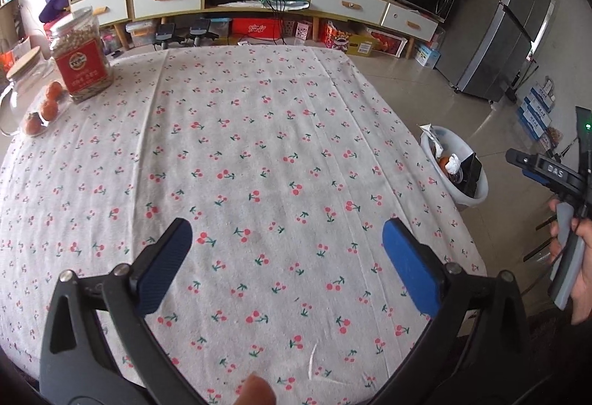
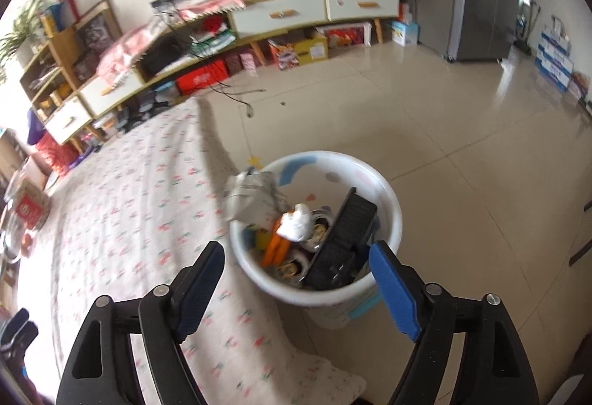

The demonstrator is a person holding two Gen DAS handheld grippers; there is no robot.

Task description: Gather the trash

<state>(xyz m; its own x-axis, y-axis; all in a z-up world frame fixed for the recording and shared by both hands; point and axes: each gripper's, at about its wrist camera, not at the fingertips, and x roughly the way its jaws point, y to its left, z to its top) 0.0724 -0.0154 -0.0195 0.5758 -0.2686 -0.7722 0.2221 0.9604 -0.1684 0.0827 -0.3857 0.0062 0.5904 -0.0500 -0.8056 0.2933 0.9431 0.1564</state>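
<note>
Trash fills the white bin (image 2: 384,197) on the floor just beside the desk (image 1: 259,146), whose cherry-print cloth looks bare of litter. Only a jar (image 1: 82,57) and oranges (image 1: 49,109) remain, far left. Both tools gape empty: the left tool (image 1: 286,245) over the cloth, the right tool (image 2: 296,268) above the bin. A crumpled wrapper (image 2: 251,197) overhangs the rim and could spill if nudged.
</note>
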